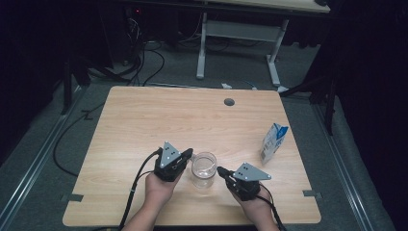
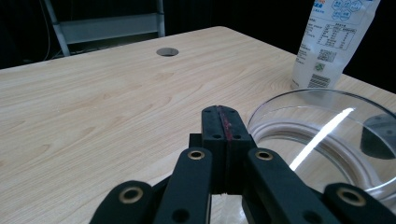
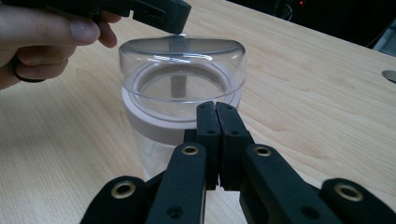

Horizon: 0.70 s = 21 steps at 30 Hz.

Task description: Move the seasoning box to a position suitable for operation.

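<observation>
While both hands sit near the bottom middle of the high view, the clear plastic jar with the white ring under its see-through domed lid [image 1: 203, 169] stands upright on the light wooden table [image 1: 144, 120], right between the two grippers. The left gripper [image 1: 188, 153] is just left of the jar in that view, its black jaws pressed fully together with nothing between them, tip pointing at the jar's upper rim. In the left gripper view the closed jaws rise from the bottom centre, and the jar's transparent lid [image 2: 327, 135] curves across the lower right, just beside the jaw tips; can't tell if they actually touch it.

The right gripper [image 1: 222, 171] is just right of the jar in the high view, jaws also squeezed shut and empty, tip aimed at the jar's side. In the right gripper view the jar [image 3: 182, 88] fills the centre, directly beyond the closed jaw tips and very close, and the other gripper's black tip hangs over the lid's far edge at the top of the frame.

A white and blue milk carton [image 1: 274, 142] stands upright toward the table's right edge, well apart from the jar. A small round grey hole [image 1: 229, 102] sits near the table's far edge, upper middle of the high view.
</observation>
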Available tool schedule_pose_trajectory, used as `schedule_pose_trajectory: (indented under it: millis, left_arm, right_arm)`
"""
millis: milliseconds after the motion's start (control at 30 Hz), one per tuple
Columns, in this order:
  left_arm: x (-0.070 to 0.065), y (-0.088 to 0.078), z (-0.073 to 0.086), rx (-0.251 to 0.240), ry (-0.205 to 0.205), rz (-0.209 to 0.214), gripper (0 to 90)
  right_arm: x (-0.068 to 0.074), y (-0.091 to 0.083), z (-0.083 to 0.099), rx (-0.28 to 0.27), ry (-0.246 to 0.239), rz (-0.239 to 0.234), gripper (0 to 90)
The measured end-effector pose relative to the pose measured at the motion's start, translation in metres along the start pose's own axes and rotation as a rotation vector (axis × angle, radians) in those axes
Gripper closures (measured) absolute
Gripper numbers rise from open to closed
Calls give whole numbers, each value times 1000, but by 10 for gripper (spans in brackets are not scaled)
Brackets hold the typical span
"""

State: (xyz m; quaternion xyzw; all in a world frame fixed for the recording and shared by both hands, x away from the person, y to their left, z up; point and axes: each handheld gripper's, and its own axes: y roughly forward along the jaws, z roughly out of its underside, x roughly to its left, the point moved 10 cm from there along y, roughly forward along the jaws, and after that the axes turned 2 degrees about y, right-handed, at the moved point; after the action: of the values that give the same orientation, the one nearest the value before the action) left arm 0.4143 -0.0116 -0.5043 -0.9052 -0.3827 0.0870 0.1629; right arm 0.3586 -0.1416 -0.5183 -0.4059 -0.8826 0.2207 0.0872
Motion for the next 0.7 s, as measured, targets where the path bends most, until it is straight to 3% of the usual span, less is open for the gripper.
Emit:
schedule_pose_trajectory:
  millis: [300, 533, 700]
  left_arm:
    - [-1, -12, 2, -13, -16, 9, 900]
    - [-2, -30, 21, -1, -31, 18, 900]
    - [-14, -37, 33, 1, -40, 50, 900]
  right_arm:
    - [5, 0, -3, -7, -1, -16, 898]
    - [6, -1, -4, -14, 7, -20, 900]
    - [8, -1, -6, -22, 4, -21, 900]
